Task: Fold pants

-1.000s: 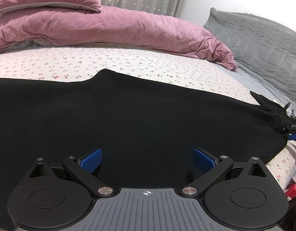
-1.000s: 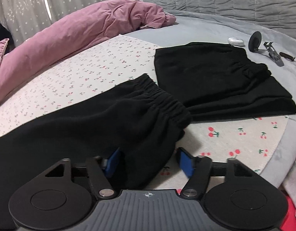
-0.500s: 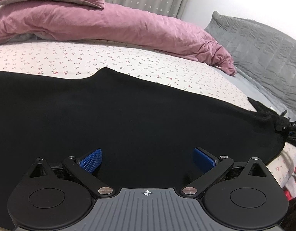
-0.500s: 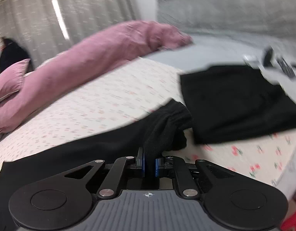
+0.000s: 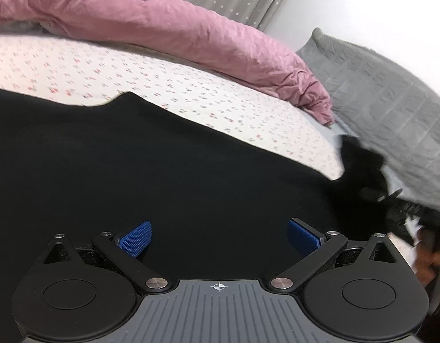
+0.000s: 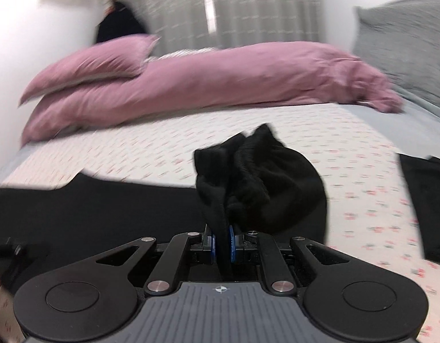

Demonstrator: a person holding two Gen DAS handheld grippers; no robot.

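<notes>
Black pants [image 5: 162,171] lie spread across the cherry-print sheet [image 5: 191,91]. My left gripper [image 5: 218,235] hovers low over their middle, jaws wide open, nothing between the blue pads [image 5: 135,237]. In the right wrist view my right gripper [image 6: 222,243] is shut on the bunched elastic waistband [image 6: 257,183], which is lifted off the bed and carried over the rest of the pants [image 6: 105,208]. At the right of the left wrist view the raised waist end [image 5: 360,168] shows as a dark blur.
A pink duvet [image 6: 220,77] and pillow [image 6: 91,65] lie along the far side of the bed. A grey quilted headboard [image 5: 391,100] stands at the right. Another folded black garment [image 6: 428,200] lies at the right edge.
The right gripper closed on the waistband, lifted it and swung it leftward over the pants while rolling. The left gripper stayed open in place, tilting a little.
</notes>
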